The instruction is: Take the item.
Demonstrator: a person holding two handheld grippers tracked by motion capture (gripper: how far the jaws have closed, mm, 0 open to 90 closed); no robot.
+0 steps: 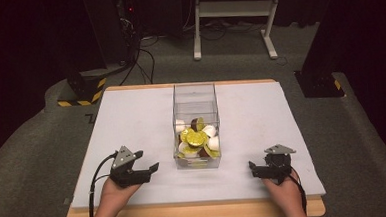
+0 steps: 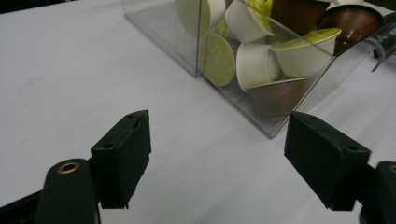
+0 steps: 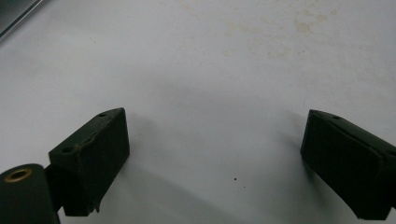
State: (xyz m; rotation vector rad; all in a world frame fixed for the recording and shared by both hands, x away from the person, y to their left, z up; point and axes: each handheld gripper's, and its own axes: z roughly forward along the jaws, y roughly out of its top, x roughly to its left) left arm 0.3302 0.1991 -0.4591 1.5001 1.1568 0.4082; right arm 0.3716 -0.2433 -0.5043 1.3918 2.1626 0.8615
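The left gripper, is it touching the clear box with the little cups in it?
Apart. In the left gripper view, white table shows between the open left gripper and the clear box; the high view shows that gap too.

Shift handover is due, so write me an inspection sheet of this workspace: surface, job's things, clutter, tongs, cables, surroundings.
Surface: white rectangular tabletop with a wooden edge; faint stains in the right gripper view.
Job's things: clear rectangular plastic box standing mid-table, holding a pile of white, brown and green-lidded coffee capsules.
Clutter: nothing seen on the table.
Tongs: left tongs open, held left of the box, aimed at its near corner; right tongs open, over bare table right of the box. Neither holds anything.
Cables: black cable trailing from the left tongs over the near edge; more cables on the floor behind.
Surroundings: grey carpet, white metal stand, dark background.
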